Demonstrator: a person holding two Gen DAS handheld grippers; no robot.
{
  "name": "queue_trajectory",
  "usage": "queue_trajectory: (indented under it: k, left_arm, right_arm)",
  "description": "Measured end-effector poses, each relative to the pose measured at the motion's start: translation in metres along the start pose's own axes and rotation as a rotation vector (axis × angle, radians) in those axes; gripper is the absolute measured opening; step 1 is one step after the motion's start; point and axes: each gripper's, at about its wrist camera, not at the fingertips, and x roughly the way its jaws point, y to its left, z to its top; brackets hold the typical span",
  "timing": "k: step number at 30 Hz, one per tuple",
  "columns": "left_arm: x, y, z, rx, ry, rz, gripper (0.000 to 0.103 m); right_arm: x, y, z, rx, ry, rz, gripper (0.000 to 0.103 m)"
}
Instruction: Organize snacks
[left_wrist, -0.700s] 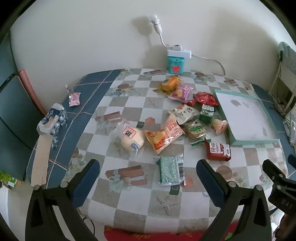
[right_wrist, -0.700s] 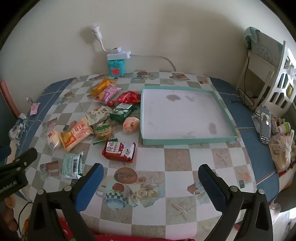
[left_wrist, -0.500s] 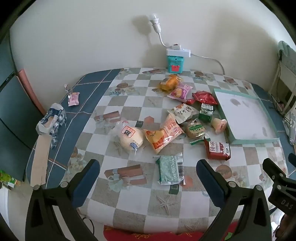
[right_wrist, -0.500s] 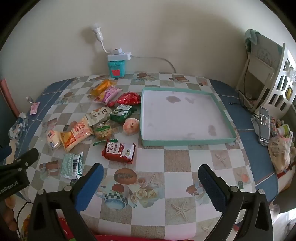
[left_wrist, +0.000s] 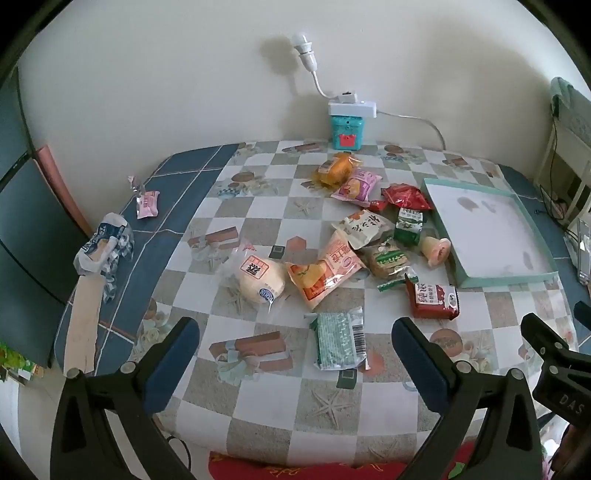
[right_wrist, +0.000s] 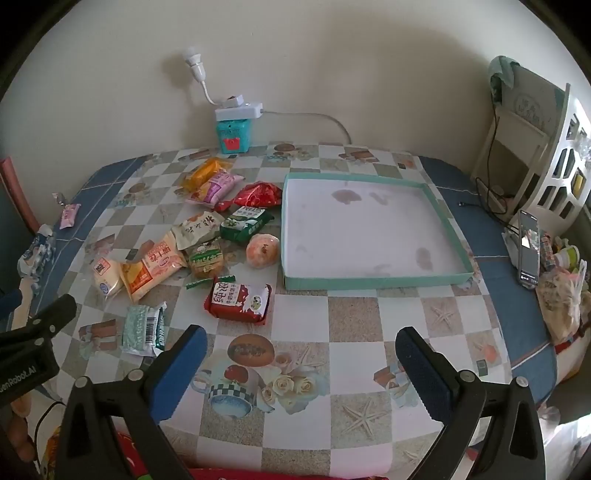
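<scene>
Left gripper (left_wrist: 295, 343): jaws spread fully wide, nothing between them, held above the near edge of the table (left_wrist: 255, 218) and tilted down toward it.
Right gripper (right_wrist: 301, 350): also wide open and empty, pointing down at the table's near right part.
Snacks: scattered loose on the checked cloth, ahead of both grippers, none inside the tray.
Green packet (left_wrist: 340, 341): nearest to the left gripper, lying just ahead between its blue pads.
Red packet (right_wrist: 238, 301): just ahead and left of the right gripper's left finger.
White bun packet (left_wrist: 258, 277): ahead of the left gripper, touching the orange packet (left_wrist: 321, 273) beside it.
Tray (right_wrist: 373, 283): shallow, teal-rimmed, white inside, ahead of the right gripper and to the right of the snack pile.
Round peach-coloured snack (right_wrist: 262, 250): just beside the tray's left wall.
Teal box (left_wrist: 346, 131): far side, against the wall, with a white power strip on top.
</scene>
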Motion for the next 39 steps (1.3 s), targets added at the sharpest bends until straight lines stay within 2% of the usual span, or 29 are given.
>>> queue_trajectory:
  k: [39]
  left_arm:
    - [0.0011, 0.0005, -0.0012, -0.001, -0.001, 0.003, 0.103]
  right_arm:
    - [-0.0010, 0.0016, -0.0001, -0.008, -0.002, -0.010, 0.103]
